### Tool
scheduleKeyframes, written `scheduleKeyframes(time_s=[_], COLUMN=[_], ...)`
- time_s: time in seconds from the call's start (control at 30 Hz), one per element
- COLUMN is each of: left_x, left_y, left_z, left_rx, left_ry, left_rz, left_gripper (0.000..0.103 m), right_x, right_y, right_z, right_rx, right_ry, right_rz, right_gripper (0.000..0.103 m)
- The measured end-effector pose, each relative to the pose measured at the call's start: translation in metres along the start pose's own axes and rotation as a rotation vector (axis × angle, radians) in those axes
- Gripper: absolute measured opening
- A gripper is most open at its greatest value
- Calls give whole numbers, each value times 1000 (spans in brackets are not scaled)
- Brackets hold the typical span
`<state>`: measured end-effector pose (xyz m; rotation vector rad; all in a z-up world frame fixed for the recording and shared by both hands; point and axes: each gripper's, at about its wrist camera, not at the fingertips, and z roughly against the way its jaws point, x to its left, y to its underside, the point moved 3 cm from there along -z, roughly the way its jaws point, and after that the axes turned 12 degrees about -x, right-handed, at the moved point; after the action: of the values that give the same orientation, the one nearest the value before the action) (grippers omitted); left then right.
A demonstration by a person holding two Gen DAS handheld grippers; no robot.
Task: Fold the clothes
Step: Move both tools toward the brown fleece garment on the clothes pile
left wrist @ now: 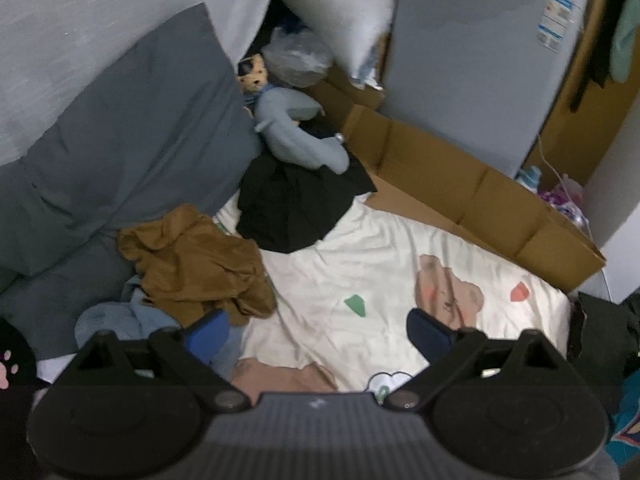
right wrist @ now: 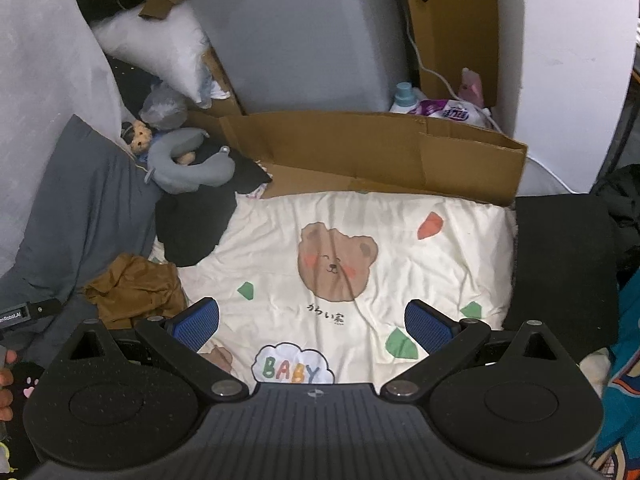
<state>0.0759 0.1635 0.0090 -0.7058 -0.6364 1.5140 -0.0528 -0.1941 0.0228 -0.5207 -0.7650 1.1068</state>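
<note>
left gripper (left wrist: 318, 330) jaws wide apart, empty, above bear-print blanket (left wrist: 380, 264); right gripper (right wrist: 312, 326) same. crumpled brown garment (left wrist: 196, 264) beside black garment (left wrist: 292, 208), neither held.

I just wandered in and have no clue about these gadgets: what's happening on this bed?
A person holds two claws over a cream bear-print blanket, getting ready to fold clothes. Both the left claw and the right claw are open and hold nothing. A crumpled brown garment and a black garment lie unfolded near a grey pillow. A folded black item lies at the blanket's right edge.
</note>
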Motion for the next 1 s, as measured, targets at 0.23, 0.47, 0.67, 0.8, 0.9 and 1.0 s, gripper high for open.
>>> scheduleKeyframes(time_s=[0.23, 0.47, 0.67, 0.8, 0.9, 1.0], left_x=[31, 66, 92, 105, 115, 129], left_y=[-4, 2, 8, 13, 19, 26], left_z=[-9, -20, -31, -43, -59, -79], left_rx=[-17, -19, -26, -25, -15, 0], left_ry=[-26, -66, -100, -114, -135, -172], left_rz=[10, 32, 46, 56, 51, 59], left_gripper=[84, 79, 70, 70, 70, 72], right_x=[15, 34, 53, 67, 81, 94], right_y=[-5, -11, -15, -16, -14, -10], right_z=[-19, -50, -79, -98, -113, -126], right_rx=[-6, -6, -13, -11, -8, -3], right_ry=[-61, -125, -185, -235, -285, -329], right_rz=[16, 36, 111, 159, 200, 225], right_gripper=[101, 97, 86, 84, 84, 84])
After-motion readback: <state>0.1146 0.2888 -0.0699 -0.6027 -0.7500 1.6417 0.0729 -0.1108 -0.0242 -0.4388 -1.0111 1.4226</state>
